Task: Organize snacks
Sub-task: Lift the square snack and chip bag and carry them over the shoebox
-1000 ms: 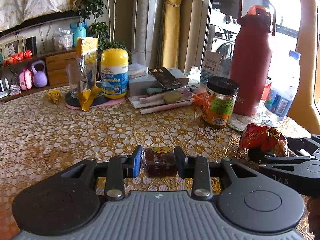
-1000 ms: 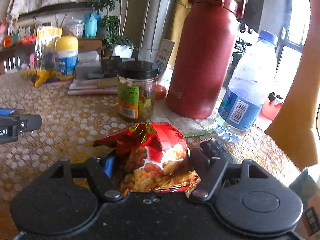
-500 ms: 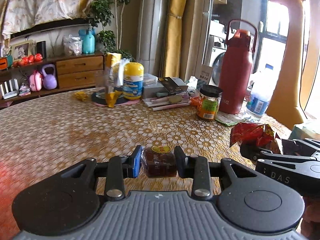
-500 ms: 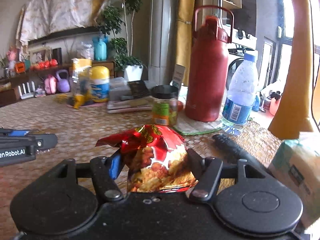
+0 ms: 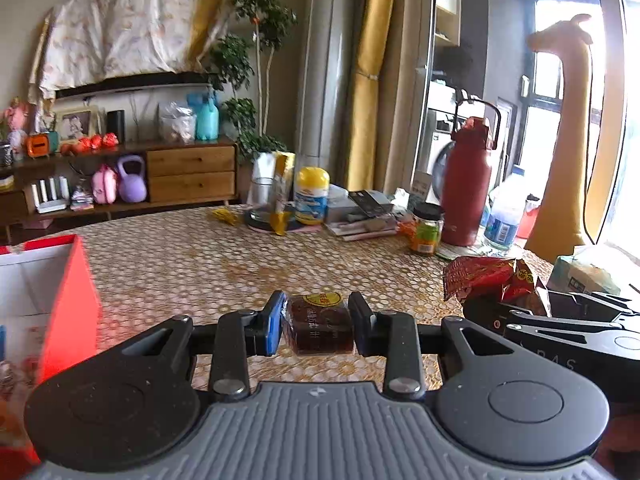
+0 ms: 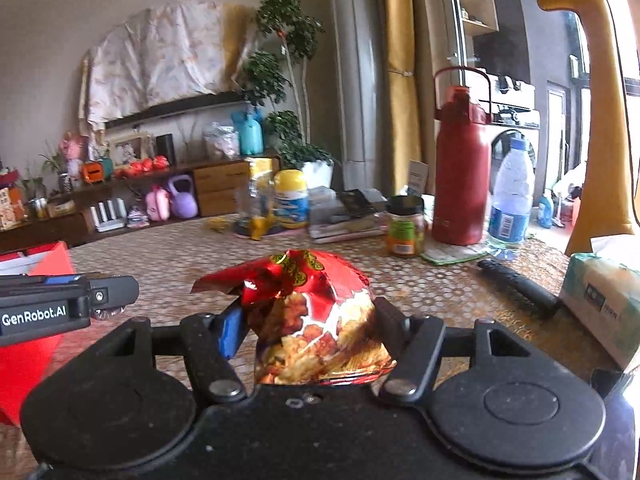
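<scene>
Gold honeycomb-patterned tablecloth [image 5: 192, 264] spreads beneath 2 loaded grippers: left gripper [image 5: 318, 326] clamps a small dark-brown wrapped cake [image 5: 319, 327], right gripper [image 6: 308, 334] a crinkled red foil snack bag [image 6: 312, 320]. Mid-carry, apparently; next, release both inside the open red box [image 5: 68, 292] at left.

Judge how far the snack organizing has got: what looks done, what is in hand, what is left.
Done: both snacks are picked up. In hand: left gripper clamps the dark wrapped snack; right gripper clamps the red snack bag. Left: placing them, probably in the red box, whose contents are unclear.
</scene>
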{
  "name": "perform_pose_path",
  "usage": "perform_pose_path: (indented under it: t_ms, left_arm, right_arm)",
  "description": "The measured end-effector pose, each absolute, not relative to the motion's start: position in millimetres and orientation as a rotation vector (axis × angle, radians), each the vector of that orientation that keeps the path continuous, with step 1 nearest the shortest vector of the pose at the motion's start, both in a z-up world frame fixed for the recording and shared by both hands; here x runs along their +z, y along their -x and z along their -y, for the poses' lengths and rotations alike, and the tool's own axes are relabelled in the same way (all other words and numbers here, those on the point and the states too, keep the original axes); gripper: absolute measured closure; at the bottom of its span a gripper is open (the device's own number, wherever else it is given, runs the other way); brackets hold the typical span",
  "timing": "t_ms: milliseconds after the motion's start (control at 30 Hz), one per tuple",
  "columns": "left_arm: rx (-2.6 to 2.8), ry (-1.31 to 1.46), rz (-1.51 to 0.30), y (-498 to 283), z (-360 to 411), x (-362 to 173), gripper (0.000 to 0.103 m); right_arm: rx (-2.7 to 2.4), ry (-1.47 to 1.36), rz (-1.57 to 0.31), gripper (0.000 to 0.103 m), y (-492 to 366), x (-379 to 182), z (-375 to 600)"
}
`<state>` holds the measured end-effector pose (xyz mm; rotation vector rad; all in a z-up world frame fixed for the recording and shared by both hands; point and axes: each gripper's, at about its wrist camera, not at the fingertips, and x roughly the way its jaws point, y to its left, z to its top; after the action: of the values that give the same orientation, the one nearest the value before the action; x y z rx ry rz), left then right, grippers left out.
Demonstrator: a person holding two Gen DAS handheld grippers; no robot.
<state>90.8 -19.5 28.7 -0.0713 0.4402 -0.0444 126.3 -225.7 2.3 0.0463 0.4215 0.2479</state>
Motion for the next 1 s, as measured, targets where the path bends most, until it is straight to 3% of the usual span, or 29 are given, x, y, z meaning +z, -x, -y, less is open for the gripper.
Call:
perform_pose_path:
  t_ms: [1000]
  left_arm:
    - [0.328,0.113,-0.314,-1,-143,58,0.069]
  right_arm:
    - [0.614,0.028,-0.320,0.039,-79,59,53]
